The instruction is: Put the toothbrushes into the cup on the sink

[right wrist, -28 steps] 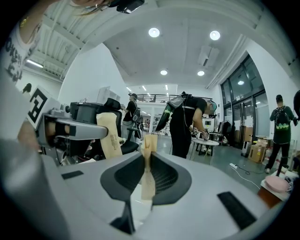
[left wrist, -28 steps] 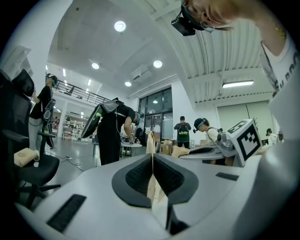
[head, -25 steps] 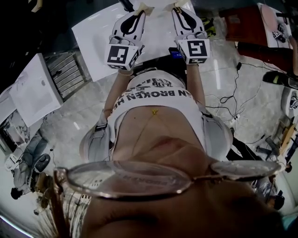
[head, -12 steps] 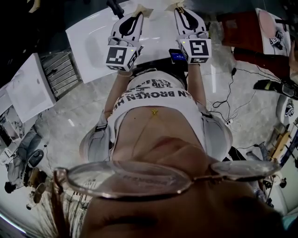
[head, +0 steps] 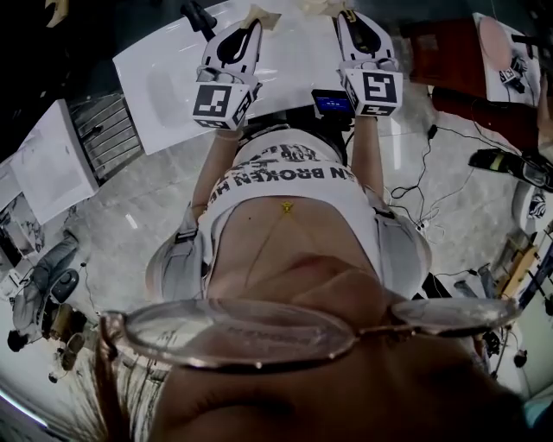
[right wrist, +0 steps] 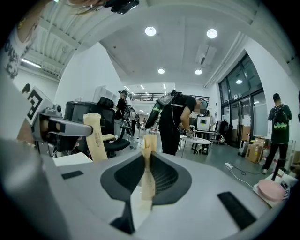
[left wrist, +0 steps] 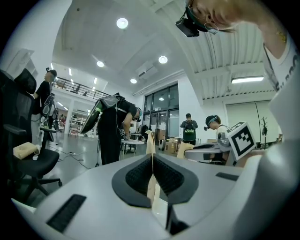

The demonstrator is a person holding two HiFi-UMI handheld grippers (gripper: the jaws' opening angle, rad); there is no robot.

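No toothbrush or cup shows in any view. In the head view my left gripper and right gripper are held up side by side in front of the person's chest, over a white slab. The left gripper points level into a big hall, its tan pads pressed flat together with nothing between them. The right gripper also has its tan pads touching, and I see nothing in them. Each gripper view catches the other gripper at its side: the right one and the left one.
Several people stand or bend over tables in the hall. An office chair is at the left. Cables trail over the pale floor. A white panel leans at the left and a red object sits at the upper right.
Both grippers have shifted slightly in the head view, the left one leftward and the right one rightward and up. The white slab has slid left. The jaws have not changed.
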